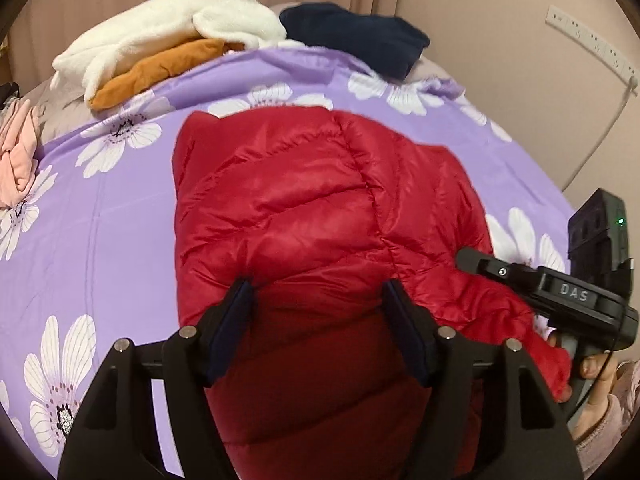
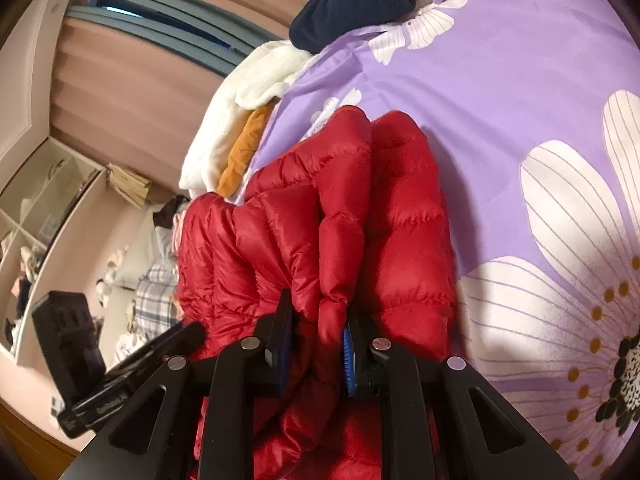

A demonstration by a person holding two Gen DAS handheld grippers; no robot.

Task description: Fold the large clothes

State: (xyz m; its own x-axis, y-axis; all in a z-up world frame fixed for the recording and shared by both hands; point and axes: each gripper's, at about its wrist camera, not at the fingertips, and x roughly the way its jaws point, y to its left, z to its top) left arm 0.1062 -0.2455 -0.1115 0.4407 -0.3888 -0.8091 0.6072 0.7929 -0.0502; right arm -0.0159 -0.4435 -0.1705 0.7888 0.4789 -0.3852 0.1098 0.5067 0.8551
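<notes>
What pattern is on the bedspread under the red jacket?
Purple bedspread with large white daisy-like flowers, clearest in the right wrist view.

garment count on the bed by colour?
Red: 1, jacket
White: 1, fleece
Orange: 1, top
Navy: 1, top
Pink: 1, garment, at the left edge
Total: 5

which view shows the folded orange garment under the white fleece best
The left wrist view: the folded orange garment lies side-on at the far edge of the purple floral bedspread, under the white fleece, its length exposed. The right wrist view shows only a narrow orange sliver beside the red puffer jacket.
</notes>
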